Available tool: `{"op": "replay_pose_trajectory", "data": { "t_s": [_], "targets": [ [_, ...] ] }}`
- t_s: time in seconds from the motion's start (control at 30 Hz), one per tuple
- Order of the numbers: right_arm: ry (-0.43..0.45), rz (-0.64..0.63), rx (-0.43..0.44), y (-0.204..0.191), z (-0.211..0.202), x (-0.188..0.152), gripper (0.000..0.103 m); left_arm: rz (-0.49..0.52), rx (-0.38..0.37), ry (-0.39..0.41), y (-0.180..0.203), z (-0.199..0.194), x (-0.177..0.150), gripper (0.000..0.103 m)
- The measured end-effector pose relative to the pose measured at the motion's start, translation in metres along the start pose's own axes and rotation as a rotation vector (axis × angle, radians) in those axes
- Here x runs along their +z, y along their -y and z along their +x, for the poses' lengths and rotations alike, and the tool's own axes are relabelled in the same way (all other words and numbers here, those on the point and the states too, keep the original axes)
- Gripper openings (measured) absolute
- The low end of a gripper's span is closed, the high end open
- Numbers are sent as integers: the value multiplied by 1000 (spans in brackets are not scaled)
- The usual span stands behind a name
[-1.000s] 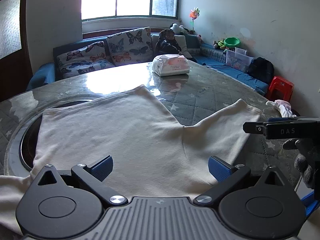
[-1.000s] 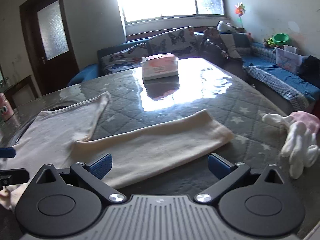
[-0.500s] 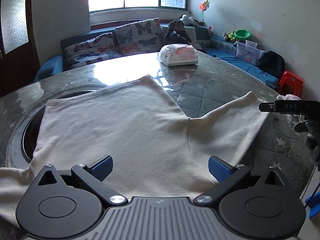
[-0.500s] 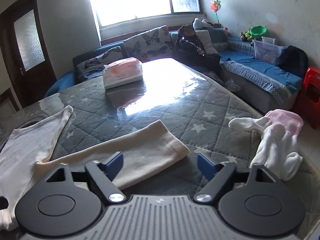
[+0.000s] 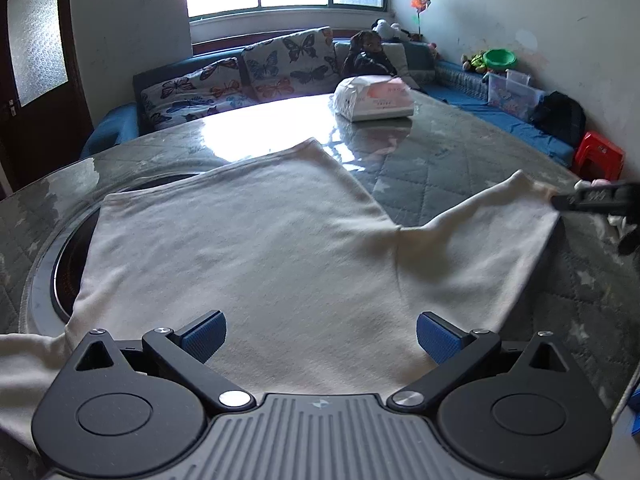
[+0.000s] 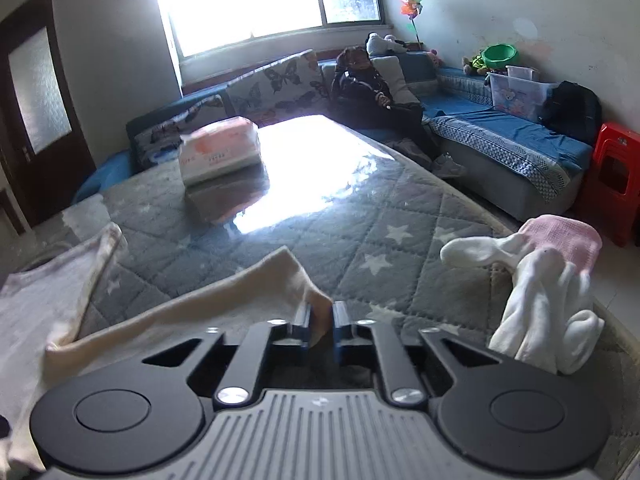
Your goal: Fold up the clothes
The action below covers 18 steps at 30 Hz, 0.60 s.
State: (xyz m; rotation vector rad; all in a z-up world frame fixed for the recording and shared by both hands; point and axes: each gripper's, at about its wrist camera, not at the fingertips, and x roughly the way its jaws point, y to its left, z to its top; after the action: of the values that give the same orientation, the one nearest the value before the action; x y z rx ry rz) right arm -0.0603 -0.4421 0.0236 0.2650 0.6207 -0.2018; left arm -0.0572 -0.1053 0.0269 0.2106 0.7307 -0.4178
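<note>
Right tongs pinch sleeve over quilted table.

A cream long-sleeved top lies spread flat on a grey quilted, star-patterned table, partly covering a round recess. One sleeve stretches out to the side, its cuff lifted slightly and pinched between the closed fingers of the right gripper.
</note>
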Motion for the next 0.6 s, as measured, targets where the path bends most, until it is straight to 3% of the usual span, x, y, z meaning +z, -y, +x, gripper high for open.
{"op": "replay_pose_trajectory", "data": {
  "t_s": [0.3, 0.6],
  "targets": [
    [90, 1, 155, -13, -34, 22, 6, 36, 0, -3, 4, 4, -5, 103],
    [153, -78, 362, -70, -79, 46, 5, -7, -12, 19, -16, -8, -9, 103]
  ]
}}
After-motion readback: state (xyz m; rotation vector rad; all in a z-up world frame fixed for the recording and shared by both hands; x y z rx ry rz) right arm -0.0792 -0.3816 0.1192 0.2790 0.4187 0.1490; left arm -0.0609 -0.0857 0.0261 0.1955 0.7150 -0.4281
